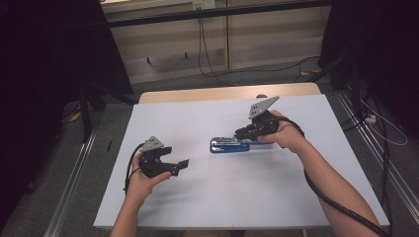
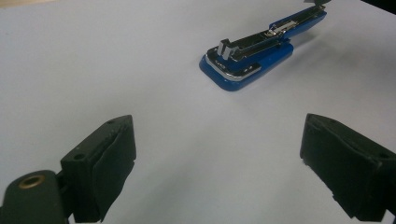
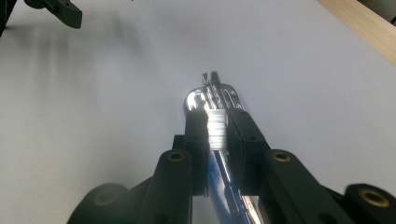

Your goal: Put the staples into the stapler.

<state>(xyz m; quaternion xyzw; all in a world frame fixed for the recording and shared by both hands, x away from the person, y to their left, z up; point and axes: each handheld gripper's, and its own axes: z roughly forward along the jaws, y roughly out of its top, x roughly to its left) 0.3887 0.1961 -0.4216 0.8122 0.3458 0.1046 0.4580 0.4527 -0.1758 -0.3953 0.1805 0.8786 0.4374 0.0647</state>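
Note:
A blue and chrome stapler (image 1: 230, 144) lies near the middle of the white table, its top swung open so the metal magazine (image 2: 247, 46) shows. My right gripper (image 1: 242, 136) is just above the stapler's right end, shut on a short silver strip of staples (image 3: 216, 128). Below the strip, the stapler's chrome nose (image 3: 210, 98) points away from the jaws. My left gripper (image 1: 184, 165) stands open to the stapler's left, well apart from it, with nothing between its fingers (image 2: 112, 158).
The white table top (image 1: 222, 197) has bare room all around the stapler. Its far side ends in a wooden edge (image 1: 222, 93). Black cables trail from both grippers, and dark stands and floor cables surround the table.

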